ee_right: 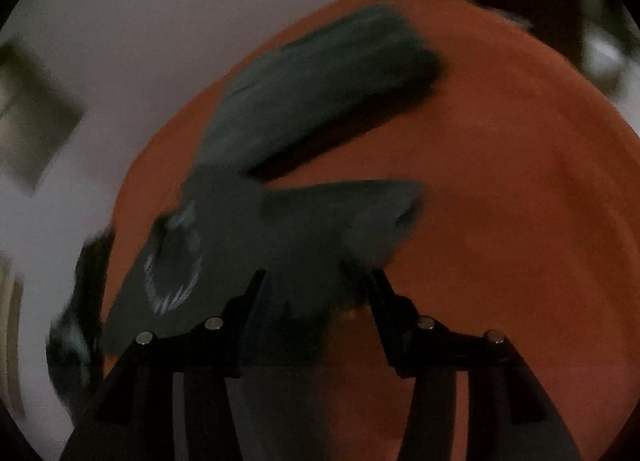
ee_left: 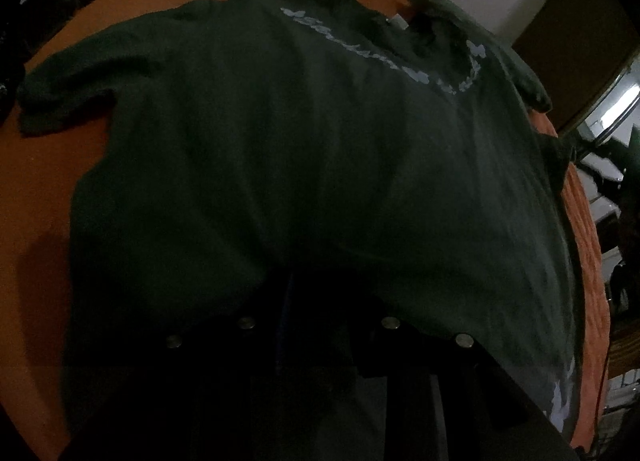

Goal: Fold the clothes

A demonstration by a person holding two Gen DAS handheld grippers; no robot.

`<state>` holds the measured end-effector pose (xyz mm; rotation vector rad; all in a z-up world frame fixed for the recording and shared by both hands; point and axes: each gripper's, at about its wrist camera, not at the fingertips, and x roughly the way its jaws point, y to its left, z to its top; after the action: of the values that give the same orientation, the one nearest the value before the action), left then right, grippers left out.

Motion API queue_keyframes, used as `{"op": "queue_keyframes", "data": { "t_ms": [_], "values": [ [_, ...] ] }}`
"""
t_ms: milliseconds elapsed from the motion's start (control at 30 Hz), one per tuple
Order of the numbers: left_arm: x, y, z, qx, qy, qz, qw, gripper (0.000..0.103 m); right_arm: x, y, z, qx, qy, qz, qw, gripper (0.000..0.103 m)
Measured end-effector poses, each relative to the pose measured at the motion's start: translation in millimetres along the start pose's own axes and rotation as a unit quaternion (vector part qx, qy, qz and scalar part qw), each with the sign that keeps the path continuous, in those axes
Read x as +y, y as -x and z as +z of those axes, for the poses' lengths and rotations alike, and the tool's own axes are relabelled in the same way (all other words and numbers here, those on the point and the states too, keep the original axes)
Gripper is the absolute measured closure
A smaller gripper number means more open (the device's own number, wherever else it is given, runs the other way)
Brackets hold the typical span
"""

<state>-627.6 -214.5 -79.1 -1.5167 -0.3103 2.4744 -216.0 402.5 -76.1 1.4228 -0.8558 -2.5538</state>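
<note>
**Dark green shirt spread on the orange cover, both tools at its hem**

From the left wrist camera, a dark green T-shirt (ee_left: 304, 141) lay spread over an orange bed cover (ee_left: 36, 189), its pale printed lettering (ee_left: 360, 45) running across the far part near the collar. One short sleeve (ee_left: 60, 101) stretched flat to the left; the other sleeve (ee_left: 500, 45) was bunched up at the far right edge. A dark garment (ee_left: 60, 1) sat apart at the far left corner of the cover. The left hand-held gripper (ee_left: 320, 301) was at the near hem, its fingers drawn close with cloth gathered up between them; it was dim there, but the fabric rose into the narrow gap and looked pinched.

From the right wrist camera, the picture was blurred. The T-shirt (ee_right: 248, 229) showed as a dark mass on the orange bed cover (ee_right: 500, 201), with a long fold or sleeve (ee_right: 332, 85) reaching away toward the top and a pale ring-shaped print (ee_right: 172, 281) at the left. The right hand-held gripper (ee_right: 316, 293) had its fingers spread wide, with the edge of the cloth lying in the gap between them and nothing clamped. A pale wall (ee_right: 140, 21) stood beyond the cover.
</note>
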Motion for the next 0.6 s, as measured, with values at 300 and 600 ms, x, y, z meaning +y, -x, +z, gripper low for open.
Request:
{"op": "queue_keyframes", "data": {
  "t_ms": [300, 600],
  "values": [
    [9.3, 13.4, -12.5, -0.027, 0.000, -0.003, 0.9996, 0.077, -67.1, -28.7, -13.5, -0.008, -0.189, 0.150, 0.970, 0.076],
    [-0.4, 14.0, -9.3, -0.026, -0.043, 0.044, 0.9977, 0.076, 61.1, -69.0, 6.6, 0.055, 0.074, 0.020, 0.996, 0.087]
  ]
}}
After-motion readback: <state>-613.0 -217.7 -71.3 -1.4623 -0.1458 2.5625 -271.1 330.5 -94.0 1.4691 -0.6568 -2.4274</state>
